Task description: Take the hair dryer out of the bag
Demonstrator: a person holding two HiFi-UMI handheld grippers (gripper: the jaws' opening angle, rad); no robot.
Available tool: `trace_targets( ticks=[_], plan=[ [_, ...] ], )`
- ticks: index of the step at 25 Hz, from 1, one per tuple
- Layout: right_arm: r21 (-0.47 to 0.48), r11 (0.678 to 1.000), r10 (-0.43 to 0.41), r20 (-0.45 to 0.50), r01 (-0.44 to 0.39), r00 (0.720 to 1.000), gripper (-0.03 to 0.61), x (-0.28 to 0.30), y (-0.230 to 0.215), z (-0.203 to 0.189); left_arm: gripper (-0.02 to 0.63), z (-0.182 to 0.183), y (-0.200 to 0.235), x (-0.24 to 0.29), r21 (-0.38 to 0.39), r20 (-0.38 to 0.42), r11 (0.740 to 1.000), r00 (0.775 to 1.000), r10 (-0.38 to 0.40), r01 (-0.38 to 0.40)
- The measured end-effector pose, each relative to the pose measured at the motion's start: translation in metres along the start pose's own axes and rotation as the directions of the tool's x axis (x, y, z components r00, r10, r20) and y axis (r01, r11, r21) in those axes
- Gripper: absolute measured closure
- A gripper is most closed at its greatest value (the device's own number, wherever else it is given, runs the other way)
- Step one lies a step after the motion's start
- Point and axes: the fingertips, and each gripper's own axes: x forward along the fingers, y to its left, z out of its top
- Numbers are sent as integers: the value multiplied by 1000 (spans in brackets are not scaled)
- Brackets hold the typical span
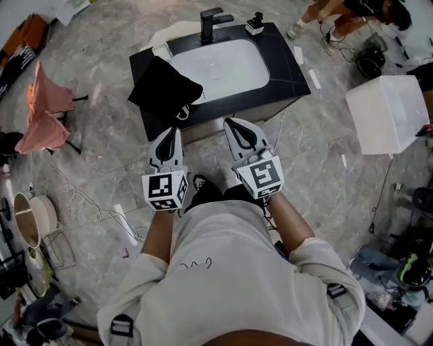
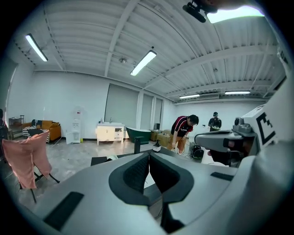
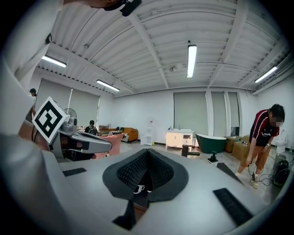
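A black bag [image 1: 164, 91] lies on the left part of a black vanity counter [image 1: 284, 67], partly over the rim of its white basin [image 1: 216, 67]. No hair dryer shows in any view. In the head view, my left gripper [image 1: 173, 132] and right gripper [image 1: 232, 124] are side by side just short of the counter's front edge. Both point at it, and both are shut with nothing between the jaws. The left gripper view has its shut jaws meeting at the left gripper [image 2: 149, 158], with the bag [image 2: 98, 160] ahead on the left. The right gripper [image 3: 147, 153] is likewise shut.
A black faucet [image 1: 213, 23] and a small black-and-white object [image 1: 254, 23] stand at the counter's back. A pink cloth on a chair [image 1: 44, 111] is at the left and a white box [image 1: 389, 111] at the right. Cables lie on the floor, and a person [image 1: 338, 17] crouches beyond the counter.
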Motion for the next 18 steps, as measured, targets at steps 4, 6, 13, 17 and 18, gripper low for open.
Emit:
trace_targets(
  ticks=[4, 6, 13, 17, 18],
  plan=[
    [-6, 1000, 19, -40, -19, 999, 580, 41, -8, -4, 594, -8, 26, 28, -15, -41, 1000, 999, -2, 1],
    [-10, 999, 36, -64, -37, 997, 580, 59, -17, -10, 593, -14, 30, 42, -24, -68, 999, 997, -22, 21],
    [-10, 987, 155, -136, -158, 978, 580, 117, -54, -28, 594, -31, 41, 93, -12, -172, 1000, 985, 15, -18],
    [5, 968, 248, -181, -252, 952, 580, 139, -69, -48, 594, -50, 37, 118, -14, -268, 999, 963, 29, -33],
    [13, 962, 268, -196, -271, 943, 580, 141, -73, -56, 594, -57, 35, 123, -4, -299, 999, 954, 34, -37]
  ],
)
